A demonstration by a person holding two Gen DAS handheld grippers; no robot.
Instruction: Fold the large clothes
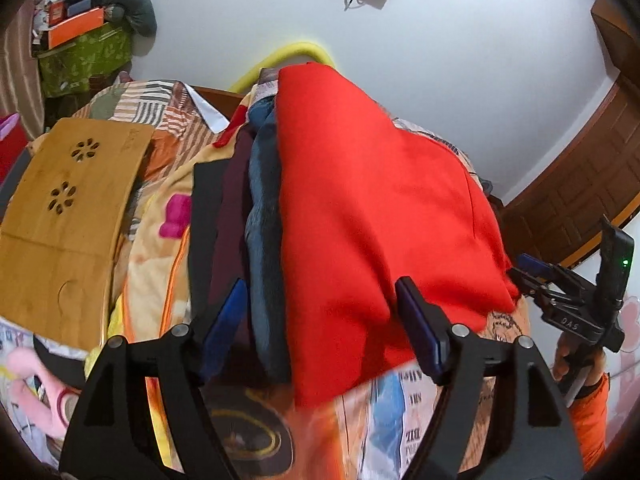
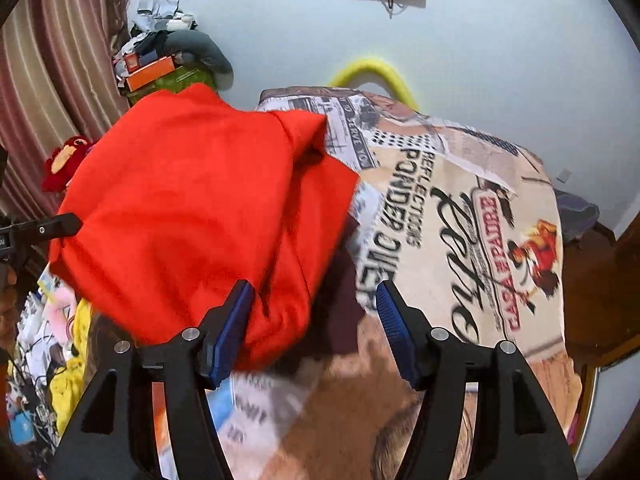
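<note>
A red garment [image 1: 376, 208] lay folded on top of a row of already folded clothes [image 1: 240, 216] — dark, maroon and denim — on a bed covered with a printed bedspread [image 2: 460, 208]. The left gripper [image 1: 320, 320] hung over the stack with its jaws spread, grasping nothing. The right gripper [image 2: 316, 320] was likewise released, its near finger just beside the red cloth. By the look of it, the fold was essentially complete — only tidying, or a fresh garment, seemed left.
</note>
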